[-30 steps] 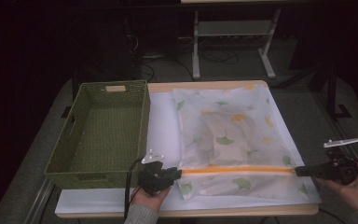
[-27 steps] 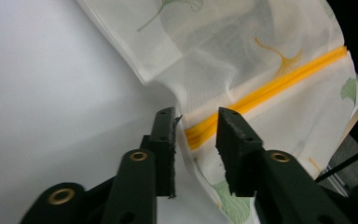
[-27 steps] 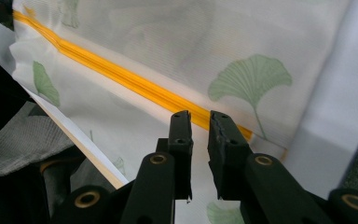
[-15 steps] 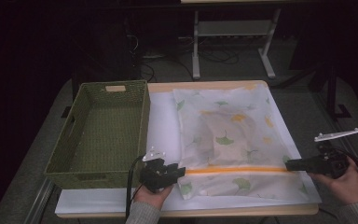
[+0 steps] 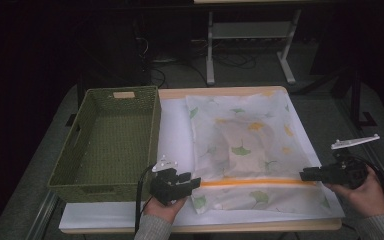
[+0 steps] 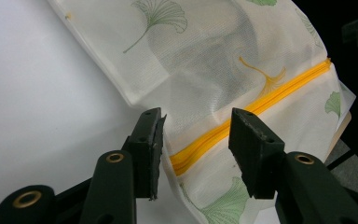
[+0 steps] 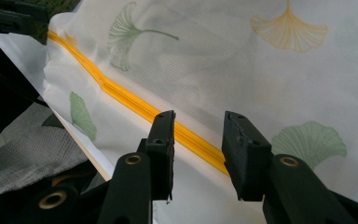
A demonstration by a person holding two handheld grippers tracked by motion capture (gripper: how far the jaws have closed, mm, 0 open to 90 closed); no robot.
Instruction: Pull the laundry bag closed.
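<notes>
A white mesh bag (image 5: 245, 145) printed with ginkgo leaves lies flat on the white sheet, something folded inside it. Its yellow zipper (image 5: 257, 182) runs across near the front edge. My left gripper (image 5: 194, 182) is open at the zipper's left end; in the left gripper view that gripper (image 6: 196, 128) straddles the zipper (image 6: 261, 105) and the bag's corner. My right gripper (image 5: 305, 175) is open at the zipper's right end; the right gripper view shows it (image 7: 198, 126) with the zipper (image 7: 121, 95) passing between its jaws. Neither gripper holds anything.
A green woven basket (image 5: 105, 140) with nothing in it stands left of the bag, close to my left gripper. The white sheet (image 5: 175, 130) covers a wooden board on a grey table. A table frame (image 5: 250, 45) stands on the dark floor behind.
My right gripper has moved left, from off the bag's right side onto the zipper's right end. The left gripper has barely shifted.
</notes>
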